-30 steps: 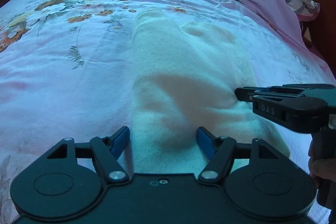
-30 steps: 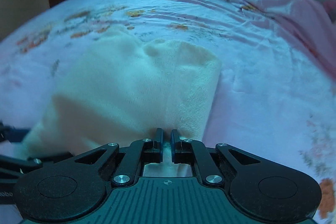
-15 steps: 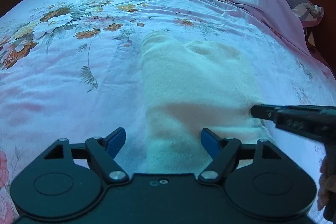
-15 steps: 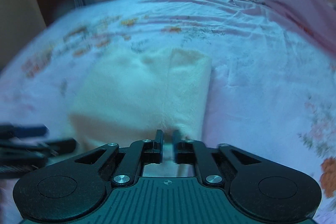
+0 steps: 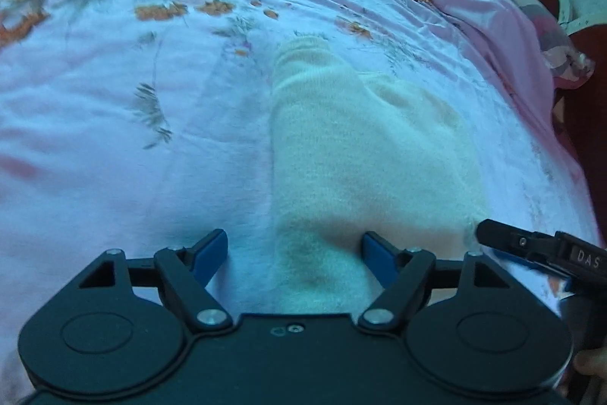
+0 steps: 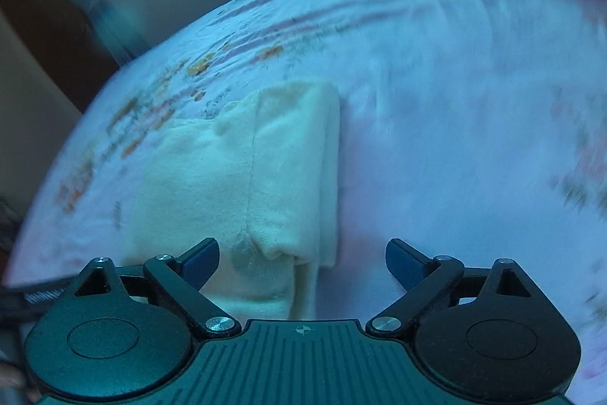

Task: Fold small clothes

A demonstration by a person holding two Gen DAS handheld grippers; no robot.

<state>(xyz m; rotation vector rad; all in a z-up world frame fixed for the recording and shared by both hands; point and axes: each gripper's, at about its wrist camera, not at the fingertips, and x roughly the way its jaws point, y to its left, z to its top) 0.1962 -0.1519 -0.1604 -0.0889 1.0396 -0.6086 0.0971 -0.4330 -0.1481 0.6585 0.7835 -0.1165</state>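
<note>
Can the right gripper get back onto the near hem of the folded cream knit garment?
Probably yes. The right gripper has its jaws opening, with the cream knit garment's near hem lying between them on the floral bedsheet; nothing covers it.

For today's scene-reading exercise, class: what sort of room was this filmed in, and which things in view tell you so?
Most likely a bedroom. A floral bedsheet covers a wide bed, a bunched pink quilt lies along its far side, and a cream garment lies on it.
</note>
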